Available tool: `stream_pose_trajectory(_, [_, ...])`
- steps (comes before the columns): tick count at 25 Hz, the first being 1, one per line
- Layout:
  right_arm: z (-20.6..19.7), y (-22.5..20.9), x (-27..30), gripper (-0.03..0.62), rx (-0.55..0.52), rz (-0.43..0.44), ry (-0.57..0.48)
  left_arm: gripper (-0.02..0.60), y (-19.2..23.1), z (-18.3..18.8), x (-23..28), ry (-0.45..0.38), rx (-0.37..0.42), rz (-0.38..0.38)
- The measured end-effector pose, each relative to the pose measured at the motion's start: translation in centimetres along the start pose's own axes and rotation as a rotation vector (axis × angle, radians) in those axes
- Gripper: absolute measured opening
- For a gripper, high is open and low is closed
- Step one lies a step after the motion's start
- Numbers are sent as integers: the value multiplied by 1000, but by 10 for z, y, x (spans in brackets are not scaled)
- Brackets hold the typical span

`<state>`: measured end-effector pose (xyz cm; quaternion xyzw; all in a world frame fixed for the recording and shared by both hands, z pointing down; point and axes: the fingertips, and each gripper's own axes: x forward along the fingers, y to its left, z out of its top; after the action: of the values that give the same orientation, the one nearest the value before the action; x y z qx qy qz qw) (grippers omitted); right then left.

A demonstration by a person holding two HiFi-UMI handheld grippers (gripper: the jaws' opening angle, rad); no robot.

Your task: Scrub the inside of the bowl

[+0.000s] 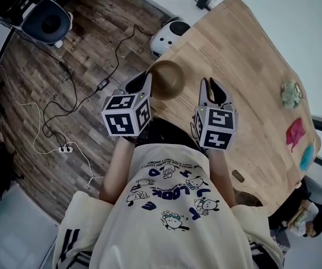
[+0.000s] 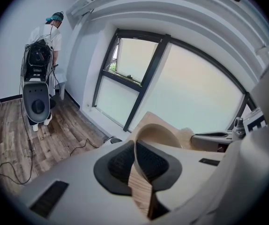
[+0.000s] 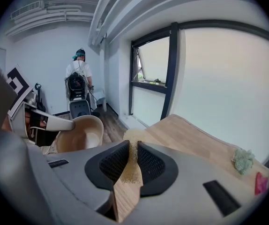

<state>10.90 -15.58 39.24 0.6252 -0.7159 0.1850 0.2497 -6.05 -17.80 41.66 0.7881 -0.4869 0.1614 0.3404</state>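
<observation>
left gripper (image 2: 135, 145): pads clamped on the rim wall of the bowl (image 2: 160, 134), one pad inside and one outside
right gripper (image 3: 132, 147): jaws pinched on a pale fibrous scrub pad (image 3: 133, 136), whose free end sticks out past the tips
bowl position: at the near corner of the wooden table (image 1: 245, 55), tipped so its opening faces the right gripper; cannot tell if its base rests on the table
pad position: just beside the bowl, not yet inside it
bowl handling (judged): rigid, thin-walled, light, smooth; a single rim pinch may let it pivot under scrubbing pressure
pad handling (judged): soft, rough, compressible; free end should bend to the curve
where to hold (judged): the rim as now, leaving the far wall and floor open for the pad; press toward the clamped side
</observation>
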Motion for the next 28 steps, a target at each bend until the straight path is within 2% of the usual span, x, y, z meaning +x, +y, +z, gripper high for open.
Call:
stream_pose_trajectory(9, [-4,-7,-8,60,59,-17,-29,49,-3,-4,-3,3,-19,0])
stream_pose_trajectory(28, [-16,-18,-11,57,120,-6,-26,49,-26,-11,5,25,6,-21])
